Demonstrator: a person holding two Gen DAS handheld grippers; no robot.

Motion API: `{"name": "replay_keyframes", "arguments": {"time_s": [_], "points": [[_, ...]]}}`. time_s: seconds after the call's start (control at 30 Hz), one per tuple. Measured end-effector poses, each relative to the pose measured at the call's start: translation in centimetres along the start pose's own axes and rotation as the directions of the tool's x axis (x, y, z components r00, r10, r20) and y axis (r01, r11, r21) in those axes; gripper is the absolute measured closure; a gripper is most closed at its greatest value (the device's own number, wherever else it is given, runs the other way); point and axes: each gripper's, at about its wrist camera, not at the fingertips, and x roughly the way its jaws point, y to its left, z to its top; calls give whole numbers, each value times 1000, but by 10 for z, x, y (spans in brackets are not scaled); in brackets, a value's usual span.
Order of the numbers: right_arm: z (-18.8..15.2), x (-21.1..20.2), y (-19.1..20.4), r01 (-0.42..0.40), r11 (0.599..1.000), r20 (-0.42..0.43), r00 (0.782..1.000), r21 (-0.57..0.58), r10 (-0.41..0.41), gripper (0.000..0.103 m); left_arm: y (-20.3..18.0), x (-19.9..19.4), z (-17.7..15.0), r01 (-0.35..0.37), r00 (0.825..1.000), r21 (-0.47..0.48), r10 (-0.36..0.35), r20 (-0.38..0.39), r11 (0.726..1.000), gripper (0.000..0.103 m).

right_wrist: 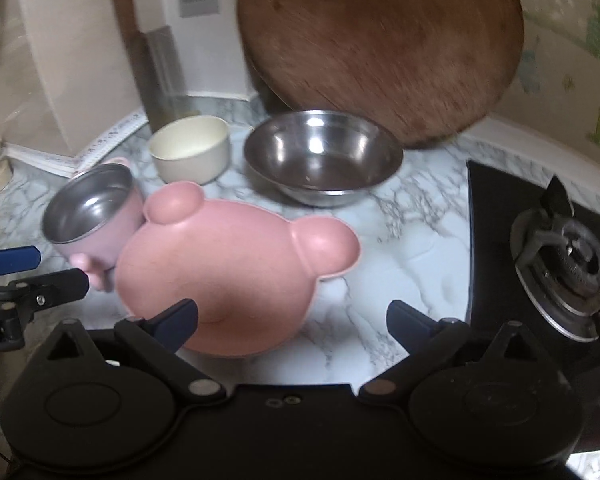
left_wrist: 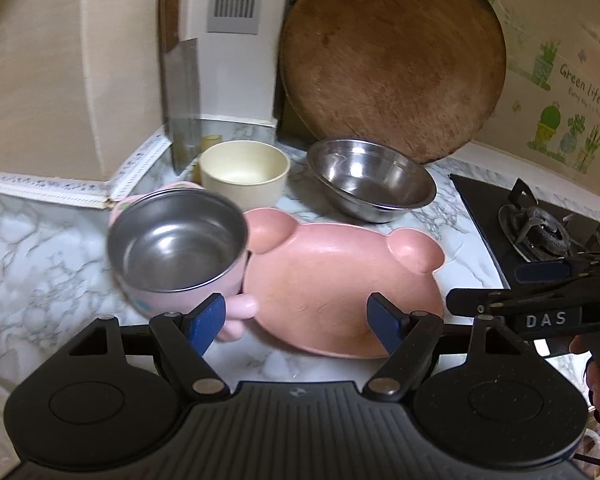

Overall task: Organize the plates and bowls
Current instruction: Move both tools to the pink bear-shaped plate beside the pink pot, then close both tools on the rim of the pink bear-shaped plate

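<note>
Marble-patterned countertop [left_wrist: 40, 256] beside black gas stove [left_wrist: 540, 232], wooden board [left_wrist: 392, 56] behind.

Ahead of the left hand-held gripper [left_wrist: 296, 318], the pink plate [left_wrist: 340, 280] and pink cup [left_wrist: 176, 248] block the counter [left_wrist: 40, 260]. Bare marble lies ahead-right of the right hand-held gripper [right_wrist: 292, 320], short of the stove [right_wrist: 560, 264].

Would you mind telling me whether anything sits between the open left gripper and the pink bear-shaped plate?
Nothing visible blocks it. The left gripper is open with the pink bear-shaped plate directly ahead. The pink steel-lined cup stands at the plate's left edge, beside the left finger rather than in the path.
</note>
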Motion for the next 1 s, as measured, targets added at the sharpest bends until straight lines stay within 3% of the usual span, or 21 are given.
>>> {"name": "replay_keyframes", "arguments": {"time_s": [0.07,0.2,0.33,0.4,0.53,0.83,1.0], "points": [[0,8,-5,0,1000,-5,1000,6,0,7,-6,8,-1,-2,1000,11,2,-1,1000,26],[0,30,-16,7,1000,-36,999,28,-6,24,-14,20,-3,-3,1000,29,3,-11,1000,26],[0,50,-23,8,998,-77,997,58,-4,31,-17,27,-3,3,1000,30,-3,-17,1000,26],[1,58,-25,6,998,-98,995,70,1,46,-18,29,-2,3,1000,29,-3,-15,1000,26],[2,70,-30,-24,992,-139,990,125,41,56,-22,29,-1,9,1000,30,-9,-8,999,26],[6,75,-35,-83,979,-152,982,184,112,91,-37,25,-1,35,999,53,-35,-6,998,26],[5,71,-44,-78,981,-155,982,175,106,93,-38,27,-4,35,999,57,-34,-24,998,26]]}}
